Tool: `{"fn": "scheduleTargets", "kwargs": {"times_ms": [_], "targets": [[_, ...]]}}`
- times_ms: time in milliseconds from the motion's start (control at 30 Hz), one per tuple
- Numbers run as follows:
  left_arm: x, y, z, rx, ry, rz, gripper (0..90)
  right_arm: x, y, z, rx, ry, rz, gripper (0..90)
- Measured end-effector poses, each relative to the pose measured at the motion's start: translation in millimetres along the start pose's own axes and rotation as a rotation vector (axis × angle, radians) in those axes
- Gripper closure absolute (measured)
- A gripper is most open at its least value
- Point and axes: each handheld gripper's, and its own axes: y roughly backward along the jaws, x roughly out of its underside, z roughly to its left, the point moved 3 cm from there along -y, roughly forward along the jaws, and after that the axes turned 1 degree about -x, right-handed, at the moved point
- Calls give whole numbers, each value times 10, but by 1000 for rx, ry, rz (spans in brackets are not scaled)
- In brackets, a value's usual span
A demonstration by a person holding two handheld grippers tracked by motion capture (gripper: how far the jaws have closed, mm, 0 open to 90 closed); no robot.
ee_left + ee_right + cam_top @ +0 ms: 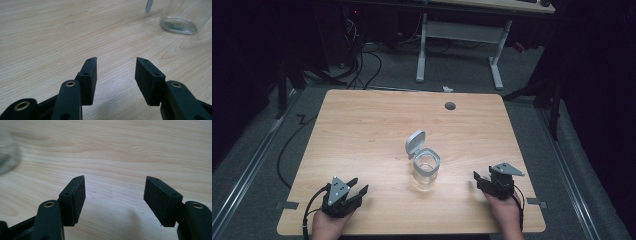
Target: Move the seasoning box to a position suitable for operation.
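The bench [362, 125] is a rectangular top of pale wood-grain laminate with rounded corners and a round dark cable port [450, 106] near its far edge, in the upper centre of the high view.

A clear glass jar [426, 170] stands upright slightly right of centre in the high view. Its walls are transparent and its section is squarish with rounded corners. A grey hinged lid [415, 142] stands tilted open at the jar's upper left rim. The jar's contents cannot be determined.

The left gripper [356, 188] rests at the lower left of the high view, held by a hand [328, 226] entering from the bottom edge. Its jaws are matte black, with flat, finely textured pads, and stand well apart with bare wood between them. A grey three-cornered plate sits on top. In the left gripper view, the jar's thick glass base [178, 25] appears at the upper right, well apart from the jaws.

The right gripper [479, 178] rests at the lower right of the high view, held by the other hand [507, 212], and carries the same grey plate. Its black jaws are spread wide and hold nothing. In the right gripper view, a blurred glass edge of the jar [7, 152] occupies the upper left.

Both grippers lie near the bench's front edge, with the jar between them and clear of each.
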Motion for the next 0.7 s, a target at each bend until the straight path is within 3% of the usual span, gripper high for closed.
{"fn": "scheduleTargets", "kwargs": {"times_ms": [333,533,600,700], "targets": [[-66,-59,44,1,32,0,533,28,49,62,-30,-6,-7,429],[-72,-74,48,3,44,5,533,10,98,111,-57,2,-40,551],[-66,-65,48,2,37,3,533,-59,103,191,-87,12,-61,639],[-59,-60,50,0,42,5,535,-111,77,255,-96,29,-65,690]]}}
